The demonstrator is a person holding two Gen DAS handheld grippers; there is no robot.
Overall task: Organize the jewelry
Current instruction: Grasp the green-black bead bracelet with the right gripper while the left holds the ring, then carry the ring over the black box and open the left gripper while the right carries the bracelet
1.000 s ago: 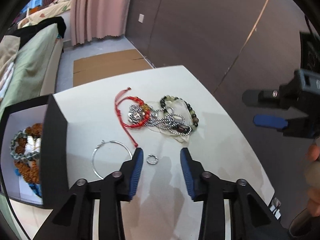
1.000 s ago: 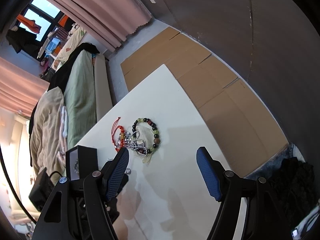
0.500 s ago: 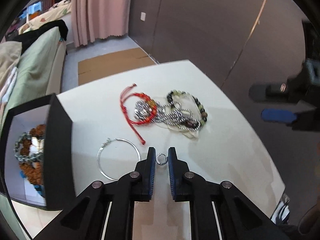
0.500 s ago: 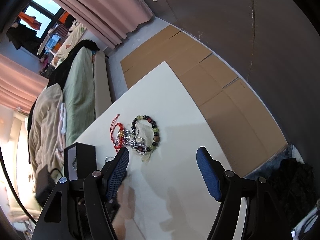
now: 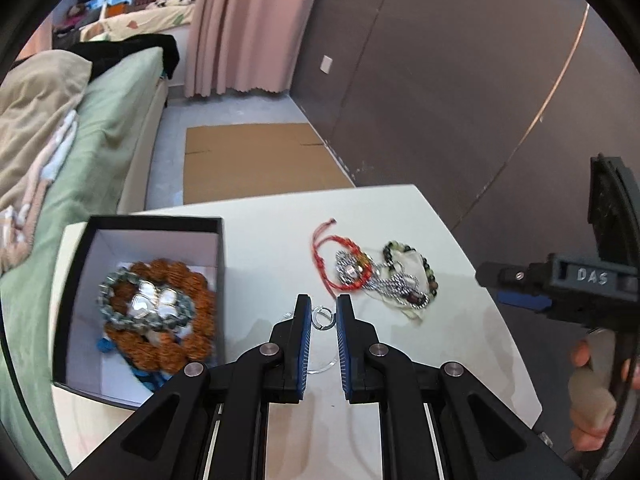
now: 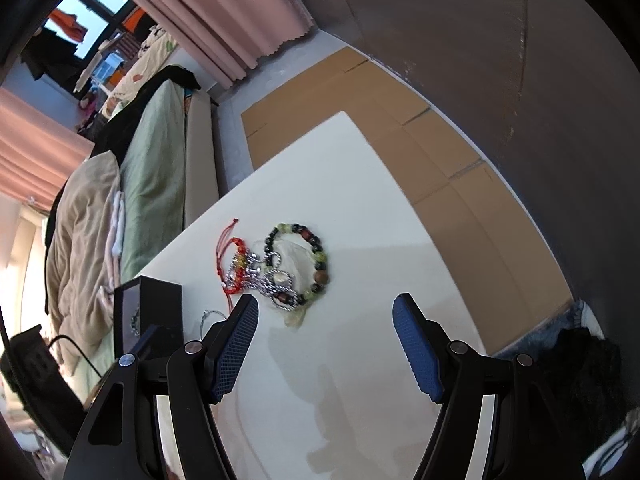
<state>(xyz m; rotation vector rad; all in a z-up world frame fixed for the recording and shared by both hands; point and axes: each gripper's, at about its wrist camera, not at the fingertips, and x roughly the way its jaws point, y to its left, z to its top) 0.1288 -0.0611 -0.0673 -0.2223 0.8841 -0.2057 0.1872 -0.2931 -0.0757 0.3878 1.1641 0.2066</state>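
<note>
Black card forms the box point(image 5: 138, 222) at the left of the white table point(image 5: 272, 248), and it already holds a heap of bead bracelets point(image 5: 160, 316). The step in hand looks like a carry: the left claw point(image 5: 323, 318) has just closed on a small silver ring point(image 5: 322, 317), which sits pinched between the blue pads above the table, just right of the box. Next, I judge, the ring has to travel left over the box wall and be let go inside; so slight a thing could slip or twist out of the pads on the way.

Right of the ring lies the tangle that remains: a red cord point(image 5: 334, 258), a silver chain point(image 5: 394, 284) and a dark bead bracelet point(image 5: 412, 264), all overlapping. The right claw point(image 6: 326, 344) hangs over the table near that tangle, jaws wide apart and empty.

A thin wire hoop point(image 5: 320, 367) shows only as an arc under the left claw. Whether the ring is clear of the table is hard to tell. From the right wrist the box interior is mostly hidden.
</note>
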